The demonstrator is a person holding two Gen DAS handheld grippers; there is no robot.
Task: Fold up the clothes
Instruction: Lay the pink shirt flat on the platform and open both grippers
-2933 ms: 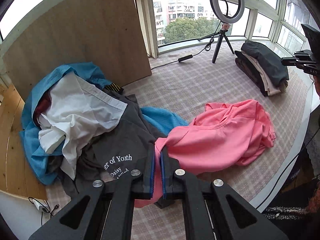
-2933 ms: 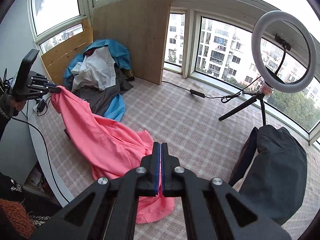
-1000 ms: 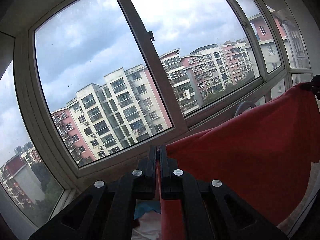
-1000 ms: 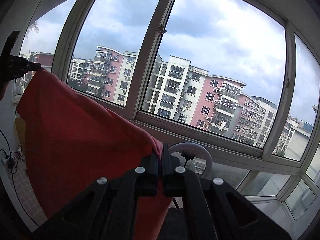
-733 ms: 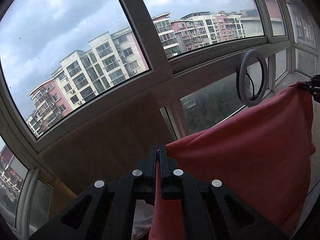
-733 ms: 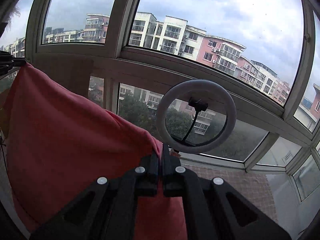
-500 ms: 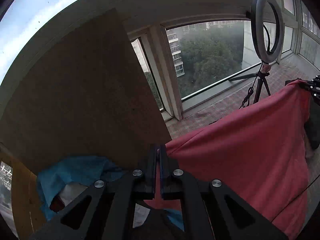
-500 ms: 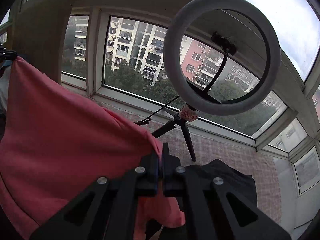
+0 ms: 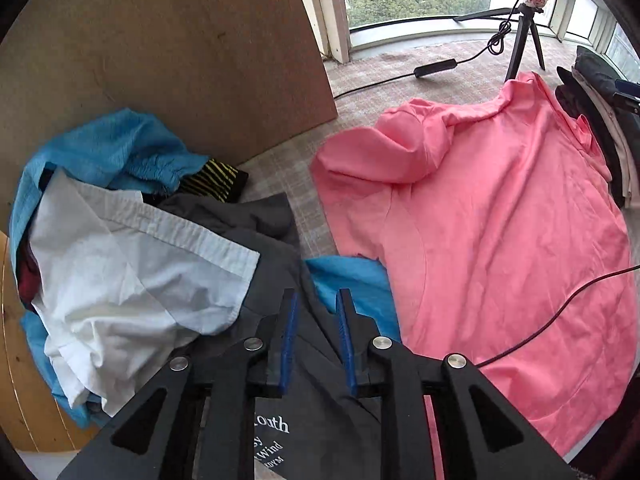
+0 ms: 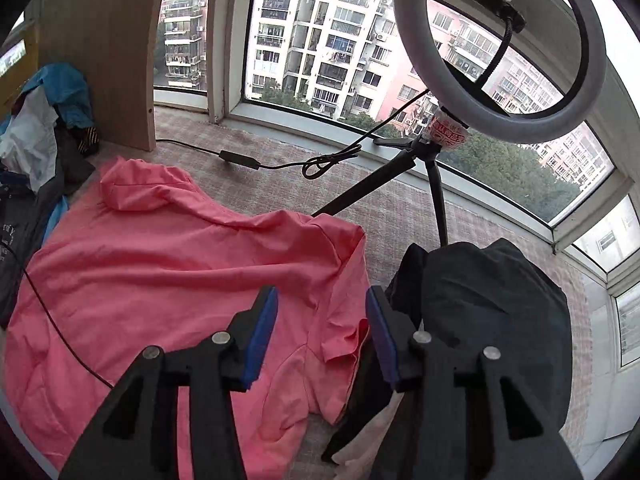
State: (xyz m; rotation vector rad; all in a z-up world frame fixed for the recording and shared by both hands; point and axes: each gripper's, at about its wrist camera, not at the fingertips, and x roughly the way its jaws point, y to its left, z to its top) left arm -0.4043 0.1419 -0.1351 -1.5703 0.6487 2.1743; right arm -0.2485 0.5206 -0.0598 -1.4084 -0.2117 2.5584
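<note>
The pink shirt lies spread on the tabletop. Both grippers, left and right, are open and empty. The fabric looks light and limp; grip it at a sleeve or hem edge.

We saw soft, even daylight entering through the far windows, which looked slightly washed out. Shadows on the pink shirt were faint. Both fisheye views bent straight lines and darkened at the corners; the near gripper bodies seemed perhaps slightly soft.
</note>
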